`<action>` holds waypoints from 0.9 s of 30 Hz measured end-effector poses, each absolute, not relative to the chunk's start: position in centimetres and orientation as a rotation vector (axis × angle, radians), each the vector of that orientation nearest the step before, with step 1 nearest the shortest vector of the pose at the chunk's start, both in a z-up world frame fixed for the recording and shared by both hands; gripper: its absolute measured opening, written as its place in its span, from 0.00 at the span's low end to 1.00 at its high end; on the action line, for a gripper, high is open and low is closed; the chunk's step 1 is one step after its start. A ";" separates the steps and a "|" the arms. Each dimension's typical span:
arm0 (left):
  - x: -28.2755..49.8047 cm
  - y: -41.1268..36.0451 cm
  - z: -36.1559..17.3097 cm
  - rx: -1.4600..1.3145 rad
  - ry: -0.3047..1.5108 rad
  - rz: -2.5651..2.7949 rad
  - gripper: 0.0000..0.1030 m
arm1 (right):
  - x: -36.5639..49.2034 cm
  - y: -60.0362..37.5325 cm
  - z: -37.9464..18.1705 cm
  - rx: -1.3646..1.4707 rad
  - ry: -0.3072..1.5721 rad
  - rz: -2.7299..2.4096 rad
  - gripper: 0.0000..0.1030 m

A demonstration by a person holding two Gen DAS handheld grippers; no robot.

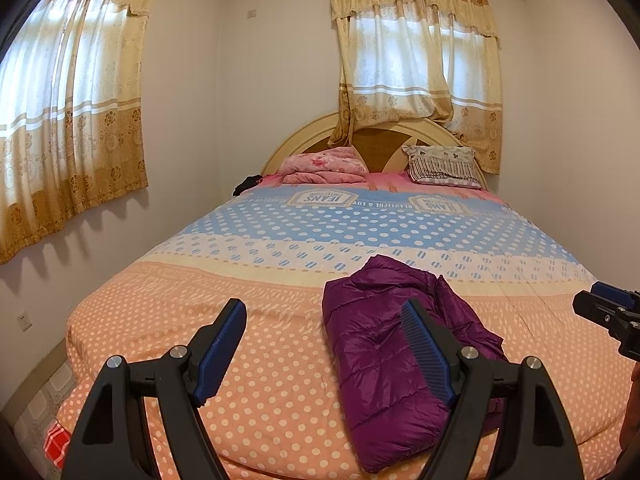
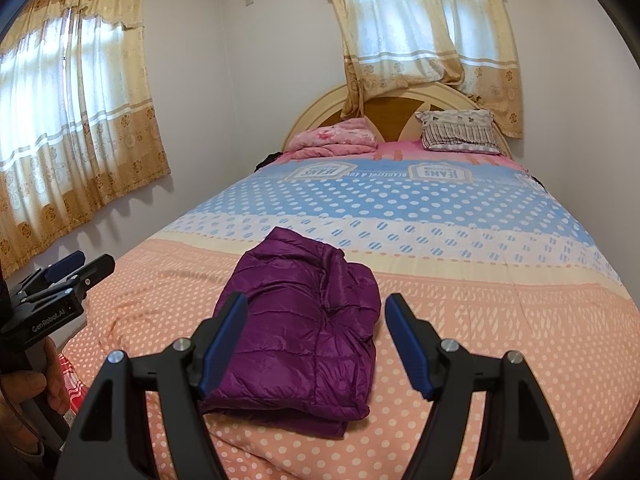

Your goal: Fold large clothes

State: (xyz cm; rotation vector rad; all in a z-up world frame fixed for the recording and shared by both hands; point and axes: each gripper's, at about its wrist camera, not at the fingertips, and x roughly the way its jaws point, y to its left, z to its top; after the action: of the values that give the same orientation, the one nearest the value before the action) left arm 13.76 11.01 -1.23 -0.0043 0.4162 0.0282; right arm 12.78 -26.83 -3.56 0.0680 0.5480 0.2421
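A purple quilted puffer jacket (image 1: 384,344) lies folded into a compact bundle on the near, peach dotted part of the bed cover (image 1: 200,288); it also shows in the right wrist view (image 2: 304,328). My left gripper (image 1: 324,312) is open and empty, held above the bed's near edge with the jacket behind its right finger. My right gripper (image 2: 316,304) is open and empty, just short of the jacket. Each gripper shows at the edge of the other's view, the right one (image 1: 612,312) and the left one (image 2: 76,268).
The bed fills the room's far side, with a pink folded blanket (image 1: 320,166) and a patterned pillow (image 1: 444,166) at the headboard. Curtained windows (image 1: 68,120) stand left and behind. A red checked cloth (image 1: 56,444) lies by the bed's left foot.
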 end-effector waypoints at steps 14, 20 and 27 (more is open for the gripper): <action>13.8 10.7 -1.4 -0.003 0.424 0.033 0.78 | 12.6 -26.9 -3.8 0.076 0.557 0.249 0.73; 13.8 10.7 -1.5 -0.002 0.428 0.033 0.78 | 12.5 -27.0 -4.0 0.080 0.559 0.248 0.73; 14.0 10.4 -1.6 -0.003 0.448 0.022 0.78 | 12.4 -26.9 -4.0 0.081 0.560 0.248 0.73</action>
State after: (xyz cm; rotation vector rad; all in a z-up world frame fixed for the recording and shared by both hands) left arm 14.03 10.35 -1.64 -0.0027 0.4479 0.0224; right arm 12.43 -26.94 -4.01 0.0807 0.5602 0.2482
